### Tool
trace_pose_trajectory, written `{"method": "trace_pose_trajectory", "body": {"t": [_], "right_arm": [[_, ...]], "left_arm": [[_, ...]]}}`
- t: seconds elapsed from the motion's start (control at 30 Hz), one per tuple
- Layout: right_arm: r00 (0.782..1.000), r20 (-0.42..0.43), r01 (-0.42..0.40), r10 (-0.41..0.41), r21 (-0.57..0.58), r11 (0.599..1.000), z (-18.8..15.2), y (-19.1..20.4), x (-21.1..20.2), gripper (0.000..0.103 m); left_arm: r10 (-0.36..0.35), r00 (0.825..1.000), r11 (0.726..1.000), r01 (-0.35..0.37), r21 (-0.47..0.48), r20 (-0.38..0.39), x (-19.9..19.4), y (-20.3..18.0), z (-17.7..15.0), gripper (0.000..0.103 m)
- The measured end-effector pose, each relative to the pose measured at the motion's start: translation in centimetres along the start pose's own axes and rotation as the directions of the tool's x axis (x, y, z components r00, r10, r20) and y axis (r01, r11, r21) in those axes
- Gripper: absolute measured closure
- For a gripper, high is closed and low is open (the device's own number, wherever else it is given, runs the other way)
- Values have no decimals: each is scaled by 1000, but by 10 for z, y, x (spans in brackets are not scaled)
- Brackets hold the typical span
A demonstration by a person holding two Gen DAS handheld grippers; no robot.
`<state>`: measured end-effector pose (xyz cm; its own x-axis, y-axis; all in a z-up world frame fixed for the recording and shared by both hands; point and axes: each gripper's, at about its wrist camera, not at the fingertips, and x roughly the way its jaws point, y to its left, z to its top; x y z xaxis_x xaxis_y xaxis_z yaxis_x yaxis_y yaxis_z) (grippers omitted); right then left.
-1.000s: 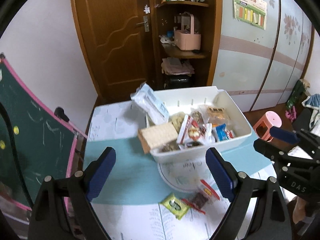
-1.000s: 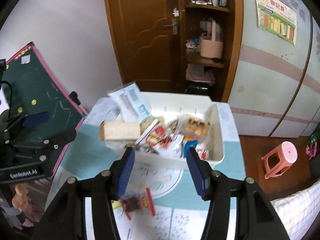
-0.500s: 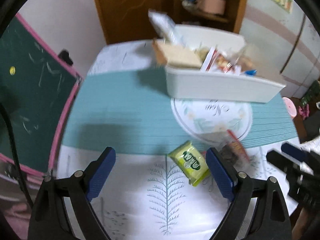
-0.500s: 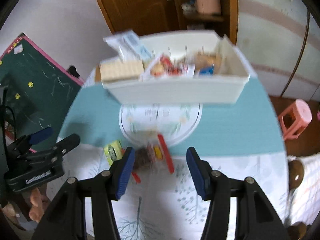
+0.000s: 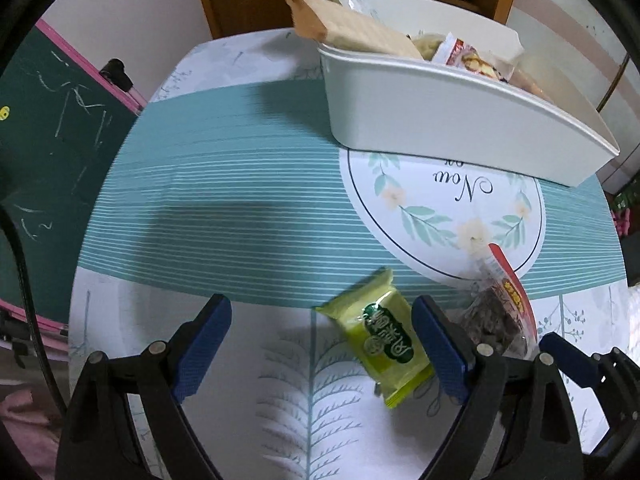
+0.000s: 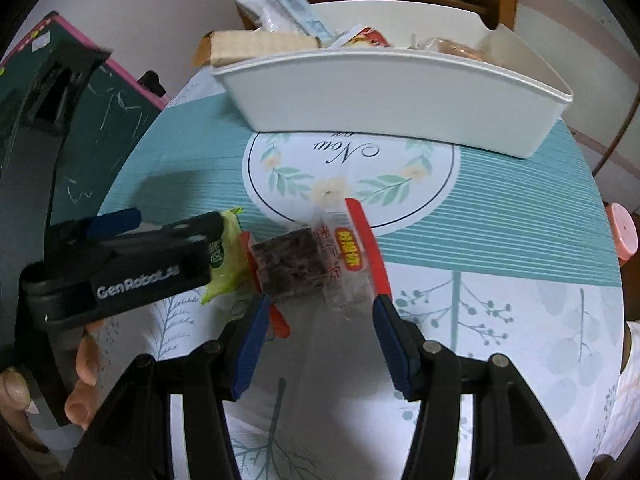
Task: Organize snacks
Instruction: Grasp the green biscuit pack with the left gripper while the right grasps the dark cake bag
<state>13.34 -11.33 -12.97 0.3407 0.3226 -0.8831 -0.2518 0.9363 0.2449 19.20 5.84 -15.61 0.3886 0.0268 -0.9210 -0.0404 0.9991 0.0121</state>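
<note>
**Two packets left, two open claws closing in**

Hovering low over the table now, both grippers line up on the last loose snacks. The left gripper [image 5: 322,346] is spread wide and holds nothing; the green snack packet [image 5: 380,336] lies flat on the tablecloth [image 5: 224,208] between its fingers, nearer the right one. The right gripper [image 6: 318,344] is also wide open and empty, its fingertips just short of the clear red-edged packet [image 6: 316,260] with the dark block inside.

Here's the risk, as I read it: the two packets lie just beside each other, and the grippers are crowding the same patch, so one could bump the other or shove a neighbouring packet away. That thin, slick film could also slide or crumple out of a pinch, since both packets lie flat against the cloth.

The white bin [image 6: 400,92] sits at the far side of the table, already heaped with crackers and wrapped snacks, a couple poking over its rim. Dropping more on top might tip something out.
</note>
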Motion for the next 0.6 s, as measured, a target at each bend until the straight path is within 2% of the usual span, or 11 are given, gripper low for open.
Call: {"method": "trace_pose_trajectory", "body": {"t": [0.3,0.37,0.4,0.6], "right_arm": [[999,7,-32,32,-61,998,2,3,7,49],[999,8,-35,35,-63,997,2,3,8,49],[999,8,-36,36,-64,997,3,2,9,49],[999,16,-42,44,-84,996,9,7,13,49]], "left_arm": [[-59,997,997,61,38,-47,11,-1,-4,13],[-84,994,996,87,31,-64,12,4,-7,20],[-95,993,995,97,29,-75,14,5,-8,27],[-81,995,995,84,56,-61,11,10,-12,41]]}}
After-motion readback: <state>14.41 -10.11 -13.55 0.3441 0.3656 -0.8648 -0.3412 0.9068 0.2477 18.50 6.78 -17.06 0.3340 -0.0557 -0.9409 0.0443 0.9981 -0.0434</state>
